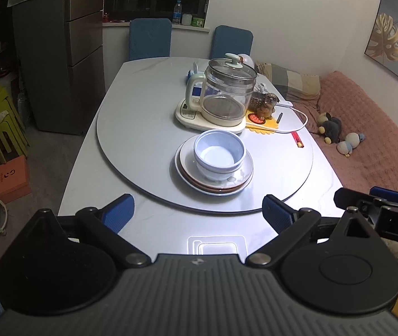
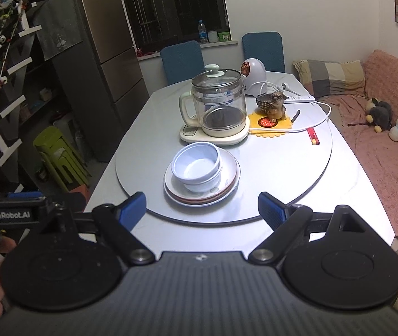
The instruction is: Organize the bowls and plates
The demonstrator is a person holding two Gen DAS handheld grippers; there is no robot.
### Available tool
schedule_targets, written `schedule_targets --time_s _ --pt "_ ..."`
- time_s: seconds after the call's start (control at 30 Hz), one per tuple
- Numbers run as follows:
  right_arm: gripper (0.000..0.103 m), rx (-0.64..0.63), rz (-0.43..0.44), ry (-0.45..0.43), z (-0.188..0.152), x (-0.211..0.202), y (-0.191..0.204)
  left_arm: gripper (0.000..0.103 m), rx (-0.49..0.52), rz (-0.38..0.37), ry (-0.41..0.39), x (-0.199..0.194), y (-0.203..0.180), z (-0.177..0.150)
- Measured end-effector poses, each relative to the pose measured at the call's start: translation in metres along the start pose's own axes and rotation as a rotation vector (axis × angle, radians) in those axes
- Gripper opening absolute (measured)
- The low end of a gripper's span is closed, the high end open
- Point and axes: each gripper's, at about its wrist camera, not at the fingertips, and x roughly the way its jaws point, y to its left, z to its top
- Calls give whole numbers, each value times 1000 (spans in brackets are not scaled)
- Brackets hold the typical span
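Two pale blue bowls (image 1: 219,154) (image 2: 196,165) sit nested on a stack of plates (image 1: 187,176) (image 2: 228,180) on the grey turntable (image 1: 131,140) (image 2: 283,173). One plate in the stack is brown-rimmed. My left gripper (image 1: 199,212) hovers over the table's near edge, short of the stack, with its blue pads wide apart and nothing between them. My right gripper (image 2: 201,210) is likewise open and empty, just in front of the stack. Each gripper shows at the edge of the other's view.
Behind the stack stands a glass kettle (image 1: 227,92) (image 2: 217,103) on its base. A dog figurine (image 1: 266,105) (image 2: 276,106), yellow mat, white cable and a red stick lie to the right. Blue chairs stand at the far end, a pink sofa (image 1: 367,128) on the right.
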Motion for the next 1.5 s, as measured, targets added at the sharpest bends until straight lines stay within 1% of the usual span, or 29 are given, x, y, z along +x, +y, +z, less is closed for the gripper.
schedule_targets --time_s 0.13,0.23,0.37,0.57,0.67,1.0,1.37,1.5 --pt "88 12 -10 -6 -5 -5 -2 99 -20 -9 5 -4 4 -5" --pt "88 15 -14 -15 -9 -8 -4 99 -18 0 -3 -5 4 -6" --pt "88 -21 -29 -37 -11 -9 -1 99 -4 -8 -1 -4 2 -6" --pt "88 8 -2 -29 -12 -2 -2 99 9 28 -1 -3 -1 -8" --pt "88 12 -12 -24 -12 2 0 99 10 37 2 -2 0 -9" --pt "88 5 -39 -23 -15 2 1 99 -28 27 15 4 9 -7" --pt "88 -4 -32 -15 -13 5 6 99 -17 23 19 4 8 -8" --pt "88 4 -27 -7 -12 8 6 99 -11 33 16 2 8 -5"
